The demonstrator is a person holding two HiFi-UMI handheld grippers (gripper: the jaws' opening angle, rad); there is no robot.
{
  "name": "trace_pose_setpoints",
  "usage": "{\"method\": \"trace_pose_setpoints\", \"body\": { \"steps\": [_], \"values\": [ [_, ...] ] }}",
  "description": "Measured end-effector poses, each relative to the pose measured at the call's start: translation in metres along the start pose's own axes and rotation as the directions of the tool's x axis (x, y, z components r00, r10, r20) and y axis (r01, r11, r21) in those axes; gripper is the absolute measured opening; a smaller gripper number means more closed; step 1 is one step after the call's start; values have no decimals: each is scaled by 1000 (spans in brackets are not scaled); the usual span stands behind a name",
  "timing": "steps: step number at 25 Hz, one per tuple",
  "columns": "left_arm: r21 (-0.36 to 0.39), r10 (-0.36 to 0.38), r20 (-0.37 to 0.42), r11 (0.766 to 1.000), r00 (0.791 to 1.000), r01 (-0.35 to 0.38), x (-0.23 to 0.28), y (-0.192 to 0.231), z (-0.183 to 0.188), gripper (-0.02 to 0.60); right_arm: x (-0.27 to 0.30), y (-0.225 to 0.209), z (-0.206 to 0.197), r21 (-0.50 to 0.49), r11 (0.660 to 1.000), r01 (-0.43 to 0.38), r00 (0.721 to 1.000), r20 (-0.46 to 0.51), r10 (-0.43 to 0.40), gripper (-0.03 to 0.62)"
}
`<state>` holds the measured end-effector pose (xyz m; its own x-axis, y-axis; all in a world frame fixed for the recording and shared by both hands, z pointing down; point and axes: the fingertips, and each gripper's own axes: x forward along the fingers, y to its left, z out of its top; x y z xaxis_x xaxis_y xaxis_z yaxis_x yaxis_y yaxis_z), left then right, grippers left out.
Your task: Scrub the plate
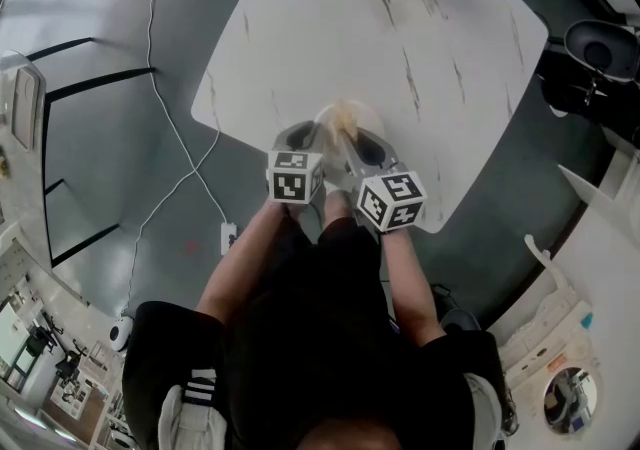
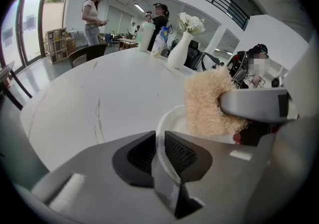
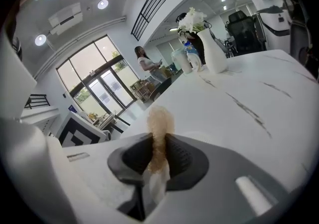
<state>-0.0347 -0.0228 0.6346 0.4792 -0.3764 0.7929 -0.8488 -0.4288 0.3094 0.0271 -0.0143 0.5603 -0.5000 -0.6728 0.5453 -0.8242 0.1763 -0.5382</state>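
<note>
Now | left hand-held gripper (image 2: 159,151) clamps plate (image 2: 172,121) | right hand-held gripper (image 3: 159,156) clamps scrubber (image 3: 159,121)

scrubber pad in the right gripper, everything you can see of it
A tan, coarse-fibred scrubber pad, loofah-like and fuzzy-edged. The right gripper is shut on it, squeezing its middle thin; the top sticks out past the jaws. It appears to rest against the upper face of the white plate pinched by the left gripper, above the white marble table.
</note>
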Motion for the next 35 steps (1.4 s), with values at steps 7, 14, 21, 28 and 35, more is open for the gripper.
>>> {"method": "trace_pose_setpoints", "body": {
  "steps": [7,14,21,28,35],
  "values": [
    [7,-2,5,1000,1000,2,1,2,-3,63,12,8,-25,15,1000,-7,998,-64,8,69],
    [16,-10,5,1000,1000,10,1,1,-3,63,17,2,-40,49,999,9,995,-99,-4,69],
    [27,-10,7,1000,1000,9,0,2,-4,63,13,-3,-40,57,998,29,995,-95,-24,69],
    [28,-9,22,1000,1000,8,-2,2,-1,63,4,-11,-39,69,996,55,995,-91,-49,69],
    [21,-14,12,1000,1000,14,-2,1,-2,63,-7,-23,-39,72,994,81,994,-83,-75,69]
  ]
}}
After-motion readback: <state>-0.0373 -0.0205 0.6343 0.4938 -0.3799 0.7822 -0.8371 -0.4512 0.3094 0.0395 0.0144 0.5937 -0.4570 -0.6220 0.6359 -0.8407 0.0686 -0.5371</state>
